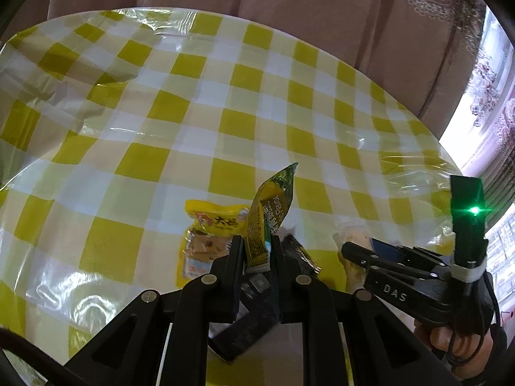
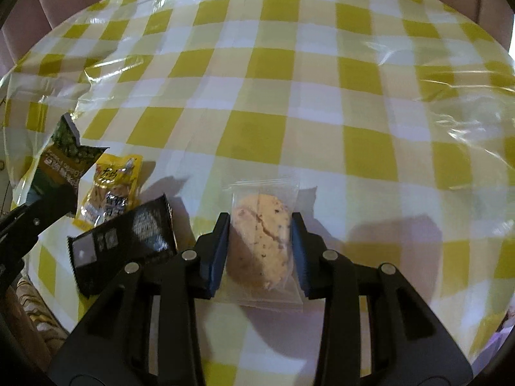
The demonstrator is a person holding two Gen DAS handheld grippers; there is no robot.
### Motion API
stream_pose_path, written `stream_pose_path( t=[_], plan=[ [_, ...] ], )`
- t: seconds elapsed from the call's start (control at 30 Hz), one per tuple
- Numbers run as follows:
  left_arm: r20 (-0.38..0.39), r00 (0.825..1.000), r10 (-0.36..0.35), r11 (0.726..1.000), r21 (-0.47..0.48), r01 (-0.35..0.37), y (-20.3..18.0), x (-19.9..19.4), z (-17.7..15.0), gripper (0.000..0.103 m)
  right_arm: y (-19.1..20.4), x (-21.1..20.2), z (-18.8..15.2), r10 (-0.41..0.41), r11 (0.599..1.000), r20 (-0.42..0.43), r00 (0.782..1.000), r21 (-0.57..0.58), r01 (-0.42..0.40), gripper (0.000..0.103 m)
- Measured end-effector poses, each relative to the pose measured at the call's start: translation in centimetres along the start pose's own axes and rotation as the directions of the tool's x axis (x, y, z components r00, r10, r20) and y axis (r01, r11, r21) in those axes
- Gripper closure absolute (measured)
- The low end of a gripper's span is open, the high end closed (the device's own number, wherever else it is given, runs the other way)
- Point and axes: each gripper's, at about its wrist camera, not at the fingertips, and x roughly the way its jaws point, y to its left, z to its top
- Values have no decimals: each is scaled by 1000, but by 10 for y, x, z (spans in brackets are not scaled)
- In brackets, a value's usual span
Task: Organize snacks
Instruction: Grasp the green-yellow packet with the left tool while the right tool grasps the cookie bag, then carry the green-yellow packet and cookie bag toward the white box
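Two grippers, left gripper (image 1: 256,247) clenching upright green-yellow packet (image 1: 268,212), right gripper (image 2: 260,239) grasping wrapped cookie (image 2: 262,241) lengthwise

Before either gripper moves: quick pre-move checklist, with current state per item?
1. Left gripper has a firm hold on the yellow-green packet: ok, clamped near its lower end, packet standing up tilted.
2. Right gripper centred on the wrapped cookie: ok, fingers flank both sides.
3. Right grip secured: cannot tell, pads look at the wrapper edges but contact is unclear.
4. Black packet out of the right gripper's way: ok, lies apart to the left.
5. Yellow snack pack undisturbed: ok, flat on the checked tablecloth.
6. Drop-off spot for snacks: cannot tell, none visible.
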Motion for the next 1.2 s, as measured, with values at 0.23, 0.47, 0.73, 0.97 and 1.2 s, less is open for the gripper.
stream_pose_path(
  t=[0.23, 0.47, 0.73, 0.97, 1.2],
  plan=[
    [7, 1000, -28, 1000, 6, 28, -24, -21, -16, 87, -16, -40, -28, 0, 999, 31, 1000, 34, -1, 62],
    [2, 997, -77, 997, 8, 77, -57, -41, -41, 87, -36, -78, -62, -16, 997, 54, 998, 74, 12, 62],
    [-24, 991, -134, 989, 65, 136, -105, -58, -69, 87, -60, -113, -100, -27, 993, 68, 997, 116, 19, 62],
    [-54, 984, -171, 976, 126, 176, -146, -67, -91, 87, -91, -139, -140, -51, 985, 67, 996, 169, 39, 62],
    [-96, 974, -203, 959, 182, 218, -184, -70, -110, 87, -125, -160, -171, -78, 973, 67, 995, 224, 61, 62]
  ],
)
